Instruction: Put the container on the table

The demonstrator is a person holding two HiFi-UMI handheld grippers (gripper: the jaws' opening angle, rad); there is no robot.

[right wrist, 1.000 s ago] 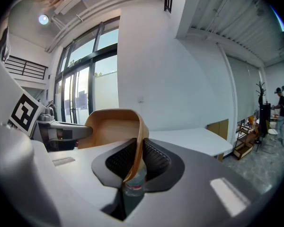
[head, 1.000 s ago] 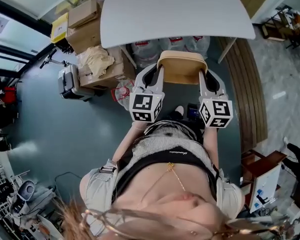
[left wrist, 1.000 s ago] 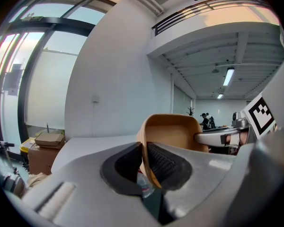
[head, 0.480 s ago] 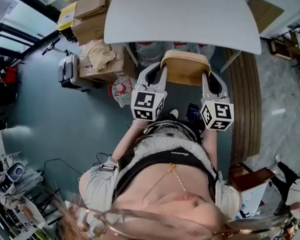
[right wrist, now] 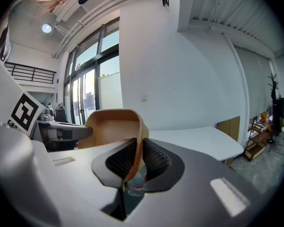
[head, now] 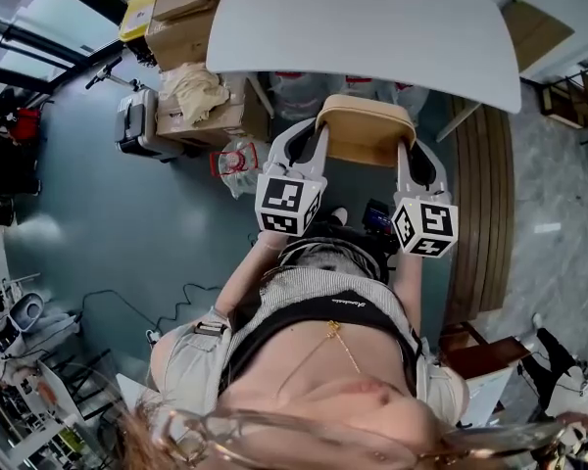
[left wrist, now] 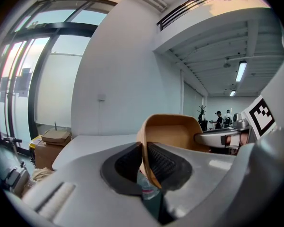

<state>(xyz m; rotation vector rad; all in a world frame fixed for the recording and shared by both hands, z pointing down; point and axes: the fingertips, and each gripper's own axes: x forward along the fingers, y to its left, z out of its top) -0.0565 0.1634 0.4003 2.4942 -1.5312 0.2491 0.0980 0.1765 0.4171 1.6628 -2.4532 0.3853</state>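
Head view gives me the tan paper container point(head: 365, 130) hanging just short of the near edge of the white table point(head: 372, 18), its long side running parallel to that edge. My left gripper point(head: 314, 140) is pinched tight on its left wall and my right gripper point(head: 405, 150) on its right wall, the thin wall squeezed between each pair of pads. Neither hand is nearer the table, so I judge the move goes straight forward over the edge, then down.
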